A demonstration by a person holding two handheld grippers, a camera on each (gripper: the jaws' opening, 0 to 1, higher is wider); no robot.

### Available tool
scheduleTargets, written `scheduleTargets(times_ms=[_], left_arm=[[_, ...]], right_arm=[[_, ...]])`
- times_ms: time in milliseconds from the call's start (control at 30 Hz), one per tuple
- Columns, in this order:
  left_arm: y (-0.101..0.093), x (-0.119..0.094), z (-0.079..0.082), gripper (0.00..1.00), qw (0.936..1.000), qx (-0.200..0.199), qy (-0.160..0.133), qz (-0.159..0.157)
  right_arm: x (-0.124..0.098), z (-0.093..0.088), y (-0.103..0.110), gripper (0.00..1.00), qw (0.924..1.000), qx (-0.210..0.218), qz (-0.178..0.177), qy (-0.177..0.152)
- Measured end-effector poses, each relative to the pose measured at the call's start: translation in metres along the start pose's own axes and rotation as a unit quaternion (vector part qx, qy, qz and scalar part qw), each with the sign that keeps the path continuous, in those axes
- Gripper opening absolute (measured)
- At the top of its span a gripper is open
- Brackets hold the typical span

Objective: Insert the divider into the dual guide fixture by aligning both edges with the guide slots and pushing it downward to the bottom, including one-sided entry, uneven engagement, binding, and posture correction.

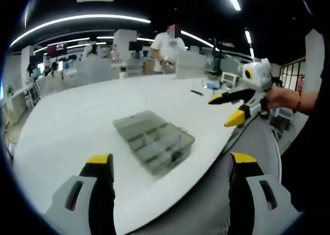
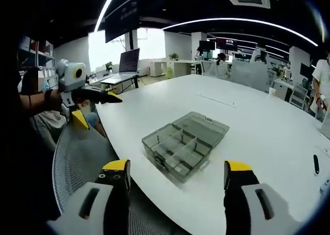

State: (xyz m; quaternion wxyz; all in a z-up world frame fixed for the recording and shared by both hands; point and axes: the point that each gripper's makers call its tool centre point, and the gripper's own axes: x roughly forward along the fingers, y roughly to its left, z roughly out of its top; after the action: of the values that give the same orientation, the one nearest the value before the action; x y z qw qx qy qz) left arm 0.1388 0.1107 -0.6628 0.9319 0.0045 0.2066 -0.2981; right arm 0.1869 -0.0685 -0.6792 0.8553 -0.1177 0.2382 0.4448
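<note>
A big white table (image 2: 268, 127) fills an open office; long curved light strips (image 2: 242, 22) cross the dark ceiling; desks and screens (image 2: 227, 43) stand behind; a laptop (image 2: 129, 62), perhaps on a stand, faces bright windows (image 2: 103, 49).

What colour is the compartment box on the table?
Translucent smoky grey box, clearest in the right gripper view.

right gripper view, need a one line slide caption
Open right gripper hovers before an open compartment box on the white table, left gripper open alongside.
</note>
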Motion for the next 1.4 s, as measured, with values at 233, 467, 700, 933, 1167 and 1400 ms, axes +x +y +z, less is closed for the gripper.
scheduleTargets(times_ms=[233, 467, 700, 933, 1167, 1400], left_arm=[[0.005, -0.01, 0.001, 0.95, 1.0, -0.006, -0.003, 0.007], [0.01, -0.017, 0.005, 0.96, 0.9998, -0.005, -0.01, 0.016], [0.02, -0.022, 0.003, 0.96, 0.9998, -0.003, -0.001, 0.02], [0.025, -0.015, 0.004, 0.96, 0.9999, -0.007, -0.002, 0.015], [0.029, -0.006, 0.01, 0.97, 1.0, -0.005, -0.003, 0.007], [0.032, -0.004, 0.009, 0.96, 0.9999, -0.007, -0.001, 0.01]], right_arm=[[-0.01, -0.001, -0.005, 0.79, 0.9999, 0.011, 0.0, -0.002], [-0.017, -0.002, -0.013, 0.79, 0.9999, 0.013, -0.008, -0.005], [-0.019, -0.007, -0.018, 0.79, 0.9997, 0.02, -0.012, -0.001], [-0.015, -0.011, -0.021, 0.8, 0.9996, 0.024, -0.013, 0.007], [-0.013, -0.015, -0.026, 0.8, 0.9993, 0.032, -0.014, 0.01], [-0.009, -0.017, -0.027, 0.79, 0.9992, 0.037, -0.01, 0.012]])
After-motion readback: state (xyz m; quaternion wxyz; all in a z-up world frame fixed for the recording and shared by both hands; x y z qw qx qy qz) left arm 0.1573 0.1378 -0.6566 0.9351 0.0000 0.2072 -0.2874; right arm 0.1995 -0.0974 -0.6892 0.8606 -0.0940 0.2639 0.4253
